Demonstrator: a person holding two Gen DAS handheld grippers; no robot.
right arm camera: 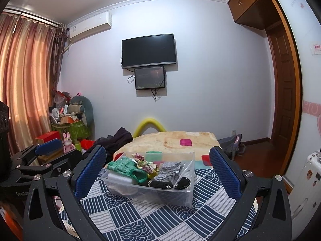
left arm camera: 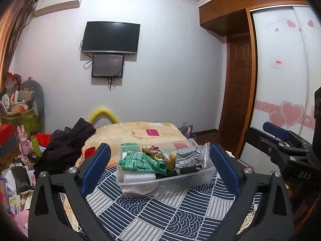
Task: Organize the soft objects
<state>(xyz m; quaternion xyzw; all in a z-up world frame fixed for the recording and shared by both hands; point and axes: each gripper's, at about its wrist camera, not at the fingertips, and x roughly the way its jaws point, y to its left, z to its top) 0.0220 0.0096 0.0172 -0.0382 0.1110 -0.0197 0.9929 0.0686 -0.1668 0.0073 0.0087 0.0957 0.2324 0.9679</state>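
Ahead of both jaw pairs, centred between blue pads: clear plastic bin (left arm camera: 166,182) on blue patterned cloth (left arm camera: 160,210), holding green knit glove (left arm camera: 140,160), silver-grey fabric (left arm camera: 186,156), floral scrunchie (left arm camera: 154,150). Left gripper (left arm camera: 160,168) jaws spread, empty. Right gripper (right arm camera: 158,170) jaws spread, empty.

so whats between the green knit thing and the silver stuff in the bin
In the clear bin, a floral scrunchie and something yellow lie between the green knit and silver fabric, in both views.

Soft items (left arm camera: 152,158) in bin (left arm camera: 166,186), bin on table (left arm camera: 160,217)
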